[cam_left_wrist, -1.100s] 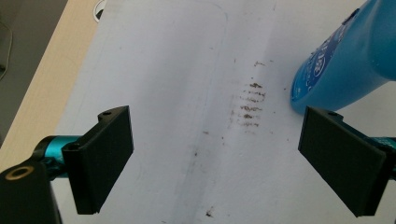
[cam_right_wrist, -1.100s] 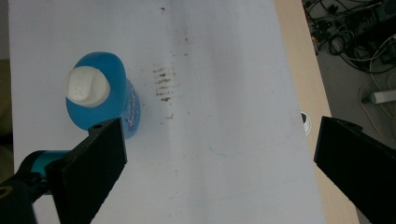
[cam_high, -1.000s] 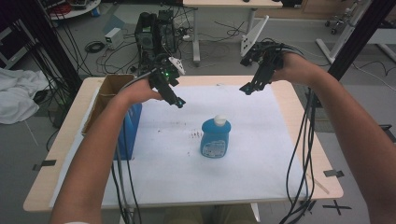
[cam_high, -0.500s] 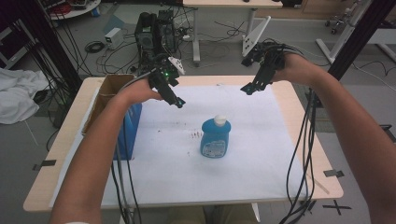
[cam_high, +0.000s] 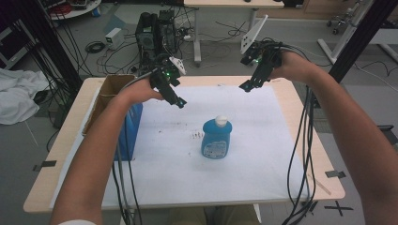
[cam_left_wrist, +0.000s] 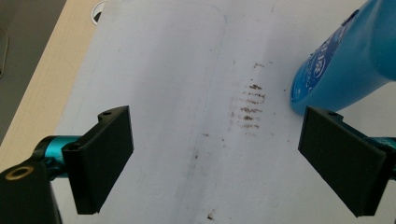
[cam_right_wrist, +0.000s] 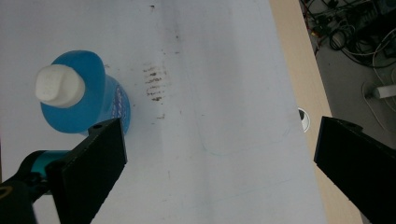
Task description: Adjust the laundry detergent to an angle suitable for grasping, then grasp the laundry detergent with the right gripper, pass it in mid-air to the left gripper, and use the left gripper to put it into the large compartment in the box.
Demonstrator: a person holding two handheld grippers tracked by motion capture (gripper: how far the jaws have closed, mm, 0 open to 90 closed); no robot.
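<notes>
Near the middle of the white sheet [cam_high: 263, 178] on the table [cam_high: 65, 140], seen from the high view, a blue bottle [cam_high: 216, 139] with a white cap [cam_high: 221, 120] stands upright. The left gripper [cam_high: 179, 102] hangs above the sheet at about ten o'clock from the bottle, well apart from it, jaws empty. The right gripper [cam_high: 245, 87] hangs at about one o'clock from the bottle, also clear of it and holding nothing. A cardboard box [cam_high: 105, 101] with a blue side sits at the table's nine o'clock edge, partly behind the left forearm.

From the left gripper view, the two black jaws stand wide apart with bare sheet between them. The bottle's base reaches in at two o'clock, just above the right-hand jaw. A patch of brown marks [cam_left_wrist: 248, 105] lies on the sheet beside the bottle.

From the right gripper view, the jaws are likewise spread wide and empty. The bottle stands at ten o'clock, its cap on top, just behind the left-hand jaw, with the brown marks just beside it.
</notes>
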